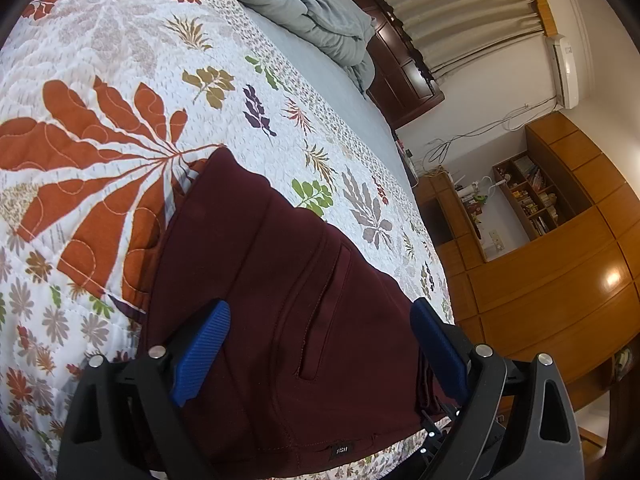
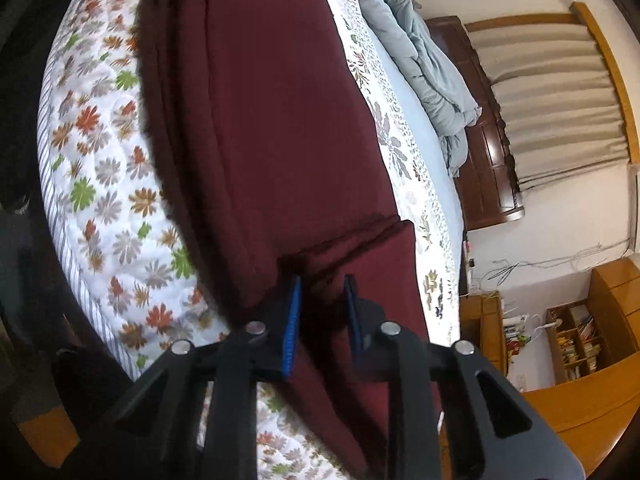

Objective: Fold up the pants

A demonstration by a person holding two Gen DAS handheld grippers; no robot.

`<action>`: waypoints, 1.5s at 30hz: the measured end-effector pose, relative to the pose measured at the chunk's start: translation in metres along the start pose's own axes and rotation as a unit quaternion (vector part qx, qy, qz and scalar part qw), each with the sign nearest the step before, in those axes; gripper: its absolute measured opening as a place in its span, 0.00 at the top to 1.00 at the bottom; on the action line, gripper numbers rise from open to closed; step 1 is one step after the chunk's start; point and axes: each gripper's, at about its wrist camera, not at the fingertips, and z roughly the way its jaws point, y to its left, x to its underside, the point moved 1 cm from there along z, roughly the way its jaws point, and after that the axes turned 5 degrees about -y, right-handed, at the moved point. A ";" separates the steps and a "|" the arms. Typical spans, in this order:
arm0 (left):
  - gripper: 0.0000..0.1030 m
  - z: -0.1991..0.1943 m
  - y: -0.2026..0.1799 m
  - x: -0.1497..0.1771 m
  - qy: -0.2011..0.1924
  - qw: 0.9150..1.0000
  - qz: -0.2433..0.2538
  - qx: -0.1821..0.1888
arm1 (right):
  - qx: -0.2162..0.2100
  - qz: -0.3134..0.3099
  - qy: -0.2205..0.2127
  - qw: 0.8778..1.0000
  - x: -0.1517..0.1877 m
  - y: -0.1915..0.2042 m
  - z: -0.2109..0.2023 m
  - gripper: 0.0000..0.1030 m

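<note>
Maroon pants (image 1: 256, 280) of a fine-ribbed knit, laid flat on a quilted bedspread (image 1: 120, 60) printed with rust, olive, purple and grey leaf motifs over stitched scallop lines. A small black woven tag (image 1: 343, 449) sits on the near edge of the garment; its pale lettering is too small to read. A slit pocket (image 1: 324, 312) with a stitched border runs along the cloth beside a long seam.

Left gripper (image 1: 320, 344): black frame, two blue ridged pads (image 1: 204, 356) spread wide apart, one on each side of the pants, clasping nothing.

Right gripper (image 2: 322, 308): pads (image 2: 294, 320) drawn close together, pinching a raised fold of the pants (image 2: 280, 120) between them; the fabric bunches at the grasp and lies smooth beyond it. Slight motion blur softens this view.

Surroundings: a rumpled grey-blue duvet (image 1: 308, 4) at the far end of the bed, a dark wooden headboard (image 1: 404, 76), pleated beige curtains (image 1: 460, 12), a white wall-mounted air conditioner (image 1: 566, 70), loose white cables (image 1: 476, 132) on the wall, and glossy honey-coloured cabinets with an open shelf (image 1: 532, 196) of books and small items.
</note>
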 end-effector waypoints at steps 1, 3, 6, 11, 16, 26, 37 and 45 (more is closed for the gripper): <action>0.11 0.000 0.000 0.000 0.000 1.000 0.000 0.000 | 0.002 0.002 -0.002 1.000 -0.001 -0.002 0.000 0.73; 0.11 0.000 -0.001 0.000 0.001 1.000 0.002 -0.001 | 0.003 0.006 -0.019 1.000 -0.001 -0.008 -0.011 0.59; 0.11 0.000 -0.001 0.000 0.000 1.000 0.002 -0.002 | 0.003 0.058 -0.046 0.997 0.006 -0.037 -0.042 0.49; 0.11 0.001 -0.002 0.000 -0.001 1.000 0.002 -0.004 | 0.050 0.205 0.005 0.977 0.071 -0.118 -0.044 0.51; 0.11 -0.004 -0.003 -0.002 -0.007 1.000 -0.001 0.001 | 0.037 0.334 0.121 0.934 0.146 -0.159 0.005 0.53; 0.11 -0.100 -0.006 0.028 -0.113 0.988 -0.092 -0.046 | -0.035 0.284 0.098 0.953 0.082 -0.164 0.012 0.41; 0.11 -0.087 0.031 0.074 -0.123 0.950 -0.280 -0.071 | -0.493 0.216 -0.023 0.842 -0.169 -0.192 0.075 0.16; 0.11 -0.066 0.049 0.086 -0.116 0.933 -0.330 -0.088 | -0.611 0.136 0.043 0.779 -0.290 -0.163 0.157 0.16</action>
